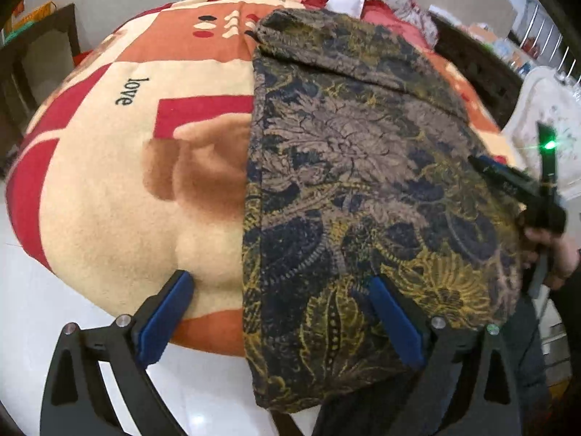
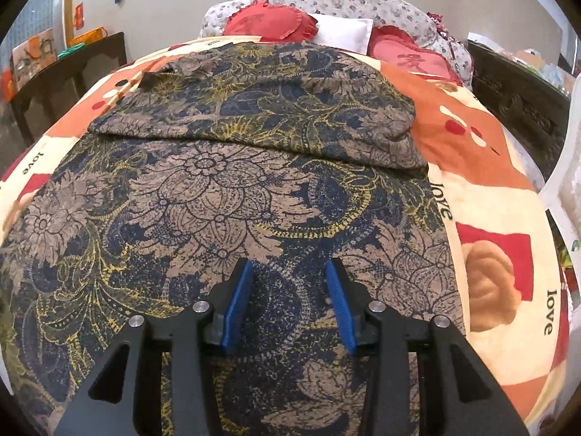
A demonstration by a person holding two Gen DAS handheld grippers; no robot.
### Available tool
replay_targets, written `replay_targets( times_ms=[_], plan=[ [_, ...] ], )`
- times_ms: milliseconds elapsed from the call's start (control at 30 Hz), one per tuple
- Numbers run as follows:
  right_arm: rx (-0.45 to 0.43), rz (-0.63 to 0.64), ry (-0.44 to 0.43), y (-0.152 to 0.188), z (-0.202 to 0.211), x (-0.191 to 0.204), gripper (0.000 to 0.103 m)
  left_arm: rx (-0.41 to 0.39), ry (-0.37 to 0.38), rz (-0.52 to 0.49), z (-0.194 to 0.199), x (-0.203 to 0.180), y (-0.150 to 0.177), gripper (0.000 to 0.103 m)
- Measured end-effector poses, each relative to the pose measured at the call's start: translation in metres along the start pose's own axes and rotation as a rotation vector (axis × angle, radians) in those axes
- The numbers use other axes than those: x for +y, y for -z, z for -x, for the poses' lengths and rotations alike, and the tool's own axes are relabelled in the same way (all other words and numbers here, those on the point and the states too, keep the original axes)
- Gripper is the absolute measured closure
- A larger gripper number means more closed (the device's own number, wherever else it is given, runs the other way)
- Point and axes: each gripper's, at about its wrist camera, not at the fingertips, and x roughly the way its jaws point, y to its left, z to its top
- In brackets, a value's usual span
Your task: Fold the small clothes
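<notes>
A dark floral garment in navy, brown and yellow lies flat on a cream, red and orange blanket, with its far part folded over towards me. My left gripper is open wide above the garment's near left edge: the left finger is over the blanket, the right finger over the cloth. Nothing is pinched. In the right wrist view, the garment fills the middle, and my right gripper stands open just above it, with only flat cloth seen between the blue pads. A hand holds that gripper at the garment's right edge.
Red heart cushions and a white pillow lie at the bed's head. A dark wooden table stands on the left and dark carved furniture on the right. The white floor shows at the bed's near edge.
</notes>
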Motion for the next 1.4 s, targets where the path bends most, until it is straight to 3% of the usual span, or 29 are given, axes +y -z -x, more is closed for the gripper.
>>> replay_targets(
  times_ms=[233,433,700,767,867,967,1167,1267,1333,1400],
  plan=[
    [-0.013,0.027,0.027,0.004,0.002,0.004,0.06,0.051,-0.16,0.131,-0.008,-0.018,-0.011,0.001],
    [-0.014,0.035,0.036,0.004,0.002,0.004,0.06,0.046,-0.177,0.146,-0.009,-0.021,-0.01,0.0],
    [0.097,0.045,0.053,0.004,0.015,0.01,0.059,0.045,-0.155,0.145,-0.009,-0.019,-0.009,0.0],
    [0.112,0.066,0.056,0.01,0.022,0.013,0.057,0.03,-0.104,0.135,-0.003,-0.016,-0.005,0.001],
    [0.105,0.088,0.059,0.02,0.03,0.015,0.056,-0.035,0.089,0.118,0.014,0.004,0.01,0.001],
    [0.075,0.08,0.048,0.027,0.033,0.012,0.056,-0.066,0.236,0.101,0.024,0.02,0.02,0.001],
    [0.067,0.092,0.086,0.028,0.032,0.018,0.055,-0.042,0.485,0.153,0.02,0.024,0.021,0.005],
    [0.066,0.083,0.078,0.028,0.032,0.019,0.055,-0.038,0.527,0.161,0.015,0.022,0.019,0.006],
    [0.065,0.08,0.073,0.028,0.032,0.018,0.055,-0.027,0.583,0.223,0.008,0.029,0.012,0.014],
    [0.064,0.082,0.071,0.028,0.032,0.018,0.055,-0.019,0.588,0.264,0.005,0.04,0.009,0.031]
  ],
)
